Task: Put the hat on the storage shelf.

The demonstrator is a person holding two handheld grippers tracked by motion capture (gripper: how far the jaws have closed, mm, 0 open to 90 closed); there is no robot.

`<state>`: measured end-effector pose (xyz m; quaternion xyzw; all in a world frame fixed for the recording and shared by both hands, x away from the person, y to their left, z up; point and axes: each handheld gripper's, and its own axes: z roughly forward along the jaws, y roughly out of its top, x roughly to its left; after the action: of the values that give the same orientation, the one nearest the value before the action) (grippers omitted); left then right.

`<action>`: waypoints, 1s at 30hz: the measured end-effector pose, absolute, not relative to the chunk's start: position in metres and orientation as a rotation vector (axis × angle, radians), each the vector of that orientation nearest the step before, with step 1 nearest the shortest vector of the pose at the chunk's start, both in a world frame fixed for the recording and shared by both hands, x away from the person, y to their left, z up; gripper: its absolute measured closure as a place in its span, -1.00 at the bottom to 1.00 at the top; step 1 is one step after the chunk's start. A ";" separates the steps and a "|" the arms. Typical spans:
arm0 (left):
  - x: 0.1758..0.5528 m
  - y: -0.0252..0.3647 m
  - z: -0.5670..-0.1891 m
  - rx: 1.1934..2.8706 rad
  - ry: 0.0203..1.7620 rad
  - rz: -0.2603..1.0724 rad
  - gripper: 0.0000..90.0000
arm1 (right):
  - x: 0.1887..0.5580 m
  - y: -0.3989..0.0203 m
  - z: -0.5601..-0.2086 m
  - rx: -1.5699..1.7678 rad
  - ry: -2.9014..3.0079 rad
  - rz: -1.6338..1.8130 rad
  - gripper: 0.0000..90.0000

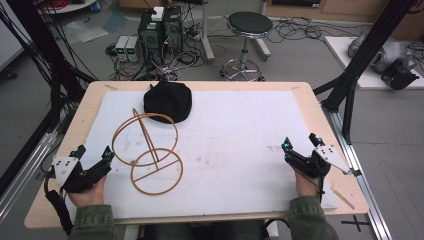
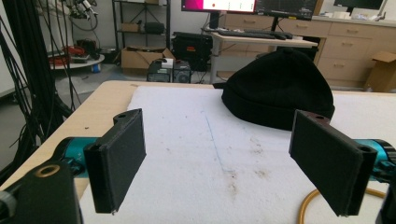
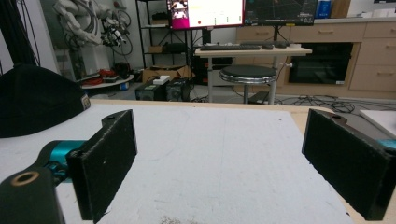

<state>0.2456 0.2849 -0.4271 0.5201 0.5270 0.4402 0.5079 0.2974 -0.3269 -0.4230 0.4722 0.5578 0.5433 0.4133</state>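
Note:
A black knit hat lies at the far middle of the white mat; the left gripper view shows the hat ahead and to the right, and it sits at the left edge of the right gripper view. A wooden stand of two hoops joined by sticks lies left of centre. My left gripper rests open at the near left beside the hoops, with a bit of hoop by its right jaw. At the near right my right gripper is open, nothing between its jaws.
The wooden table has a black frame post at its right edge and cable bundles at its left. A stool and computer boxes stand on the floor beyond the far edge.

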 end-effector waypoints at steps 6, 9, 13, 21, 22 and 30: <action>0.246 0.286 -0.427 1.252 1.270 1.060 -0.58 | 0.297 -0.327 -0.423 1.189 1.402 1.366 -0.79; 0.246 0.286 -0.427 1.249 1.272 1.056 -0.58 | 0.297 -0.327 -0.423 1.187 1.402 1.366 -0.79; 0.248 0.286 -0.428 1.257 1.270 1.049 -0.58 | 0.298 -0.328 -0.423 1.194 1.399 1.366 -0.79; 0.247 0.286 -0.428 1.251 1.269 1.054 -0.58 | 0.298 -0.329 -0.420 1.179 1.397 1.384 -0.79; 0.246 0.286 -0.428 1.251 1.269 1.054 -0.58 | 0.298 -0.330 -0.419 1.176 1.392 1.392 -0.79; 0.248 0.285 -0.428 1.258 1.266 1.046 -0.58 | 0.304 -0.324 -0.403 1.136 1.413 1.426 -0.79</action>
<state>0.2481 0.2846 -0.4282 0.5227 0.5261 0.4346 0.5109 0.3040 -0.3242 -0.4027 0.4501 0.5600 0.5652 0.4055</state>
